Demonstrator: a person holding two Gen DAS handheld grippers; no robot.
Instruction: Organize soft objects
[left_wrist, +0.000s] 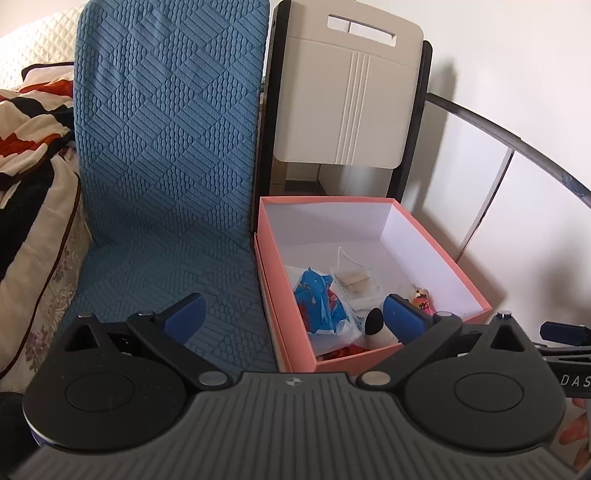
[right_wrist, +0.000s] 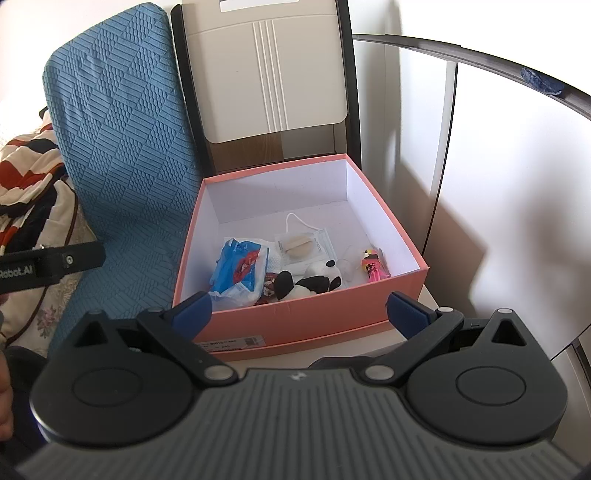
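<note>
Right wrist: plush panda (right_wrist: 314, 281) lies lengthwise along box (right_wrist: 295, 317) front.

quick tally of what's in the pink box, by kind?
From the right wrist view, inside the pink box:
Plush toys: 1, the black-and-white plush
Blue-and-white plastic packs: 1
Clear bags with a beige round pad: 1
Small pink figures: 1
Small dark red items, part hidden: 1
Total: 5 that can be told apart
</note>
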